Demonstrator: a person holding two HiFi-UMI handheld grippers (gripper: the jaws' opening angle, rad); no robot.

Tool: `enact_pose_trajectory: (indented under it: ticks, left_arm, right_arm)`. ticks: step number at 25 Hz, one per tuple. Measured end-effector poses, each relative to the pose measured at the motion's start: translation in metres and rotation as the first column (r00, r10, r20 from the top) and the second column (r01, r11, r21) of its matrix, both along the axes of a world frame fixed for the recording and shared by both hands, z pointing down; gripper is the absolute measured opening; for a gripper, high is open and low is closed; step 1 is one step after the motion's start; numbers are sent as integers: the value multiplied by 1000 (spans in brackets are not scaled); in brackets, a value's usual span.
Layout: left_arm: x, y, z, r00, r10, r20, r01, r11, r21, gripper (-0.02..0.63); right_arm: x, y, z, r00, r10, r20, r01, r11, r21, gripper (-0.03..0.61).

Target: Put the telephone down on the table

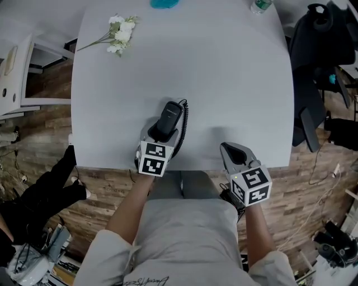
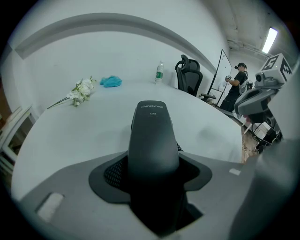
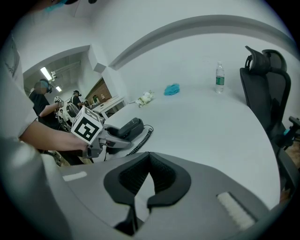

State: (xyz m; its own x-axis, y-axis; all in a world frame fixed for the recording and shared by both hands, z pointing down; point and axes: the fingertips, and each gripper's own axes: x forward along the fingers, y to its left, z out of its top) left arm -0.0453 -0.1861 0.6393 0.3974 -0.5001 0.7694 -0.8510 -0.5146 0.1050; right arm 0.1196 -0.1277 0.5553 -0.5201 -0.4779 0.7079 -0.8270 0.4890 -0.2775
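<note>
Telephone (image 1: 170, 116), a black handset, sits clamped in the left gripper (image 1: 163, 134). The two pads press against its sides, and its upper end pokes out beyond the jaws toward 12 o'clock. It hangs over the white table (image 1: 224, 84) close to the near edge, at about 6 o'clock from the table's middle. Its coiled cord (image 1: 184, 120) runs along the handset's 3 o'clock side and reaches down to the tabletop. Whether the handset itself touches the surface cannot be told.

The right gripper (image 1: 225, 148) is at the same near edge, at 3 o'clock from the telephone and well apart from it. Its jaws are pressed together at the tips with nothing between them, and only a sliver of table shows through the gap behind the tips.

On the far side of the table, a sprig of white flowers (image 1: 120, 33) lies at 11 o'clock. A blue cloth (image 1: 164, 3) is at 12 o'clock at the far edge, and a clear bottle (image 1: 260, 5) stands at 1 o'clock. A black chair (image 1: 313, 61) stands off the table at 3 o'clock.
</note>
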Motion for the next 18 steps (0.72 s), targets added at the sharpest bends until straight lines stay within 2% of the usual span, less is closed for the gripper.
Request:
enact_pose_trajectory:
  ticks: [18]
  left_arm:
    - [5,-3,11,999,-3,39,5,998,-56,295]
  right_arm:
    - [-3,-6,6,1000,-9,13,9,1000,-13,6]
